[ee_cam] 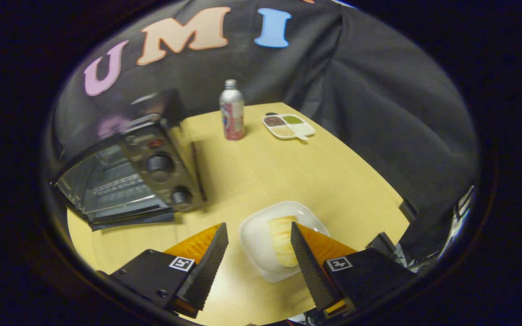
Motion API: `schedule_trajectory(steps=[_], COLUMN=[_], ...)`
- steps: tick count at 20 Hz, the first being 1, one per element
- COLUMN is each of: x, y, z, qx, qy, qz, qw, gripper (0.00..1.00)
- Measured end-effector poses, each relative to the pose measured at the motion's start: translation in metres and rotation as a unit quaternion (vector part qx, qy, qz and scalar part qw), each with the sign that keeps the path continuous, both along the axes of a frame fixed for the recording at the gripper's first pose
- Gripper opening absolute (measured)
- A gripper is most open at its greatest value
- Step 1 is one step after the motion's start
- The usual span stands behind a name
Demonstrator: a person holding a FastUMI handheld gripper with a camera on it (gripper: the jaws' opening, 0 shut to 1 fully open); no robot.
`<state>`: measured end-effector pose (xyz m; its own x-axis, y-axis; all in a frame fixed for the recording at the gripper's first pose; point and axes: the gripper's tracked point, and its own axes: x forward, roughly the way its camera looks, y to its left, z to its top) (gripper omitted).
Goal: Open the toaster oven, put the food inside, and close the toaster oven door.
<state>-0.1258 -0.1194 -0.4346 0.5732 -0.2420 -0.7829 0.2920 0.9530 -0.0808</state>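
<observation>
A black toaster oven stands on the wooden table, ahead and to the left of my fingers. Its glass door hangs open, folded down toward the table, and the wire rack shows inside. A white plate lies just ahead of my gripper, between the fingertips and partly under the right finger. On the plate rests a pale yellow piece of food, close beside the right finger. The gripper is open, hovering above the plate, with nothing pressed between its fingers.
A silver and pink bottle stands upright at the far side of the table. Beside it, to the right, lies a small divided dish with brown, green and pale fillings. Black cloth walls the booth behind and right of the table.
</observation>
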Motion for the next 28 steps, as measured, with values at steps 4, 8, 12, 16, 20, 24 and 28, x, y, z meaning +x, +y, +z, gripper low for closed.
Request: schedule_trajectory(steps=[4, 8, 12, 16, 20, 24, 28], x=[-0.005, -0.007, -0.011, -0.009, -0.005, 0.013, 0.022], y=[-0.030, -0.034, -0.023, -0.023, -0.018, -0.009, 0.032], z=[-0.034, -0.062, -0.077, -0.076, -0.067, -0.023, 0.023], qx=[0.010, 0.034, 0.065, 0.060, 0.040, 0.003, 0.000], qy=[0.039, 0.073, 0.098, 0.096, 0.074, 0.004, -0.068], qz=[-0.016, -0.006, 0.008, -0.001, -0.003, 0.004, 0.024], qw=[0.999, 0.997, 0.993, 0.994, 0.996, 1.000, 0.997], gripper=[0.90, 0.90, 0.76, 0.55, 0.38, 0.38, 0.38])
